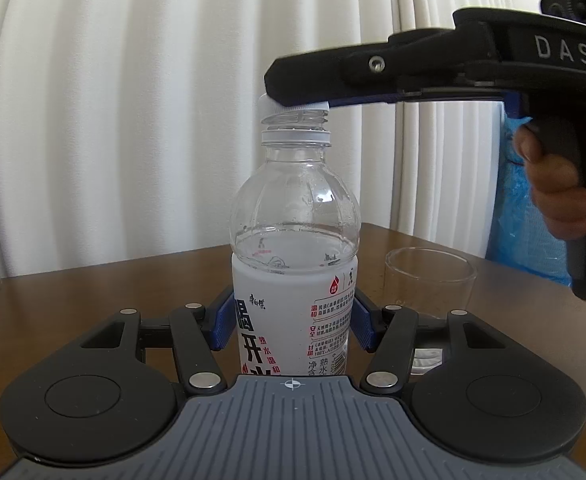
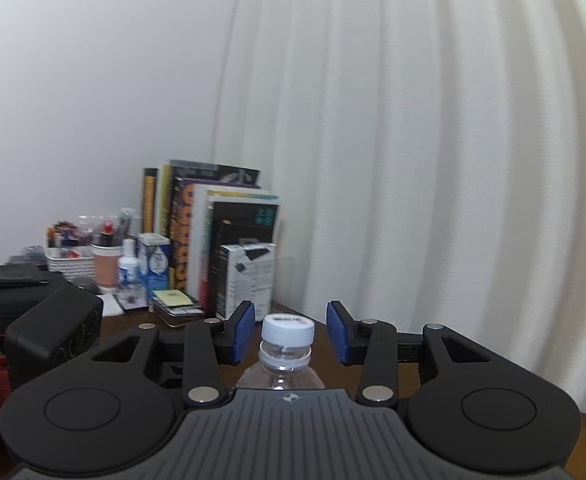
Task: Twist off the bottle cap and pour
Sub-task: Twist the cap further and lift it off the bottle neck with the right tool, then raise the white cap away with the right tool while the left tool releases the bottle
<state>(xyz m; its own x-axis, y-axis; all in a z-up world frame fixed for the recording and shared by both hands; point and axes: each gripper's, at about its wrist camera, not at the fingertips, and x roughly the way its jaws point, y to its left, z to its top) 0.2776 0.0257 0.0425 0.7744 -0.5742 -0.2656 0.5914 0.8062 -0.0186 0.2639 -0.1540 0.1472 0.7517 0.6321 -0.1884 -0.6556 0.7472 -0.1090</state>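
A clear water bottle (image 1: 293, 208) with a white label stands upright on the brown table (image 1: 93, 300), partly filled. My left gripper (image 1: 292, 324) is shut on its labelled body, a blue pad on each side. The white cap (image 1: 267, 110) sits tilted and raised on the neck, with bare threads showing under it. My right gripper (image 1: 285, 88) reaches in level from the right and covers most of the cap. In the right wrist view the cap (image 2: 288, 330) lies between the blue pads (image 2: 245, 332) of the right gripper (image 2: 292, 332), with a small gap on each side. The bottle's shoulder (image 2: 281, 372) shows below.
An empty clear glass (image 1: 429, 280) stands on the table just right of the bottle. A hand (image 1: 557, 196) grips the right tool's handle, with a blue plastic bag (image 1: 525, 220) behind it. Books (image 2: 213, 240), boxes and pen holders (image 2: 73, 248) crowd the far left corner. White curtains hang behind.
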